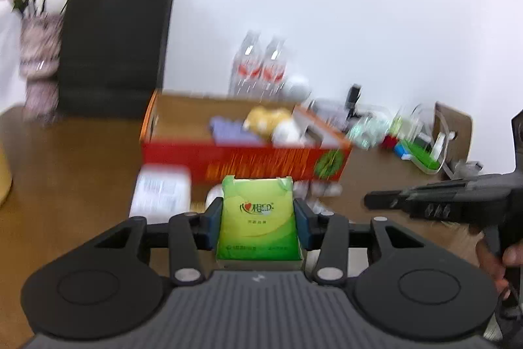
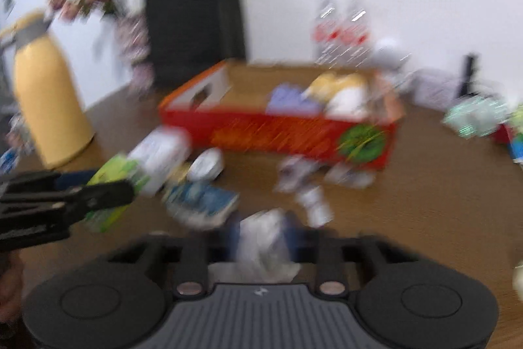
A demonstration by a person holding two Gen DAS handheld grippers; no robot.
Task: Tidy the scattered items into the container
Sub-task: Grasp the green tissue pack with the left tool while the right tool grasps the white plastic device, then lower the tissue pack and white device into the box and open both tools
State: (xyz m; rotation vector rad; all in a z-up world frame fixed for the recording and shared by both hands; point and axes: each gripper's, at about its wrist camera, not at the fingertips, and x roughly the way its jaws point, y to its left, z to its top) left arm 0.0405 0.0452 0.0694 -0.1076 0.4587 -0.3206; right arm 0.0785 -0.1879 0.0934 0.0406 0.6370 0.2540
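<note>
A red cardboard box [image 1: 245, 157] [image 2: 278, 134] lies open on the wooden table with a purple pack [image 2: 287, 100], a yellow plush [image 2: 336, 84] and white items inside. My left gripper [image 1: 258, 213] [image 2: 104, 185] is shut on a green tissue pack [image 1: 258, 231] [image 2: 114, 169], held above the table in front of the box. My right gripper [image 2: 263, 234] [image 1: 371, 201] is shut on a crumpled white wrapper [image 2: 261, 251]. On the table before the box lie a white packet [image 2: 160, 152], a round white tin [image 2: 207, 165], a blue pack [image 2: 202, 201] and small white sachets [image 2: 313, 201].
A black paper bag [image 1: 114, 44] and a vase of flowers [image 1: 39, 54] stand behind the box at the left. A yellow flask [image 2: 49, 87] is at the far left. Two water bottles [image 1: 261, 64] stand by the wall. Mixed clutter [image 1: 418, 139] fills the right of the table.
</note>
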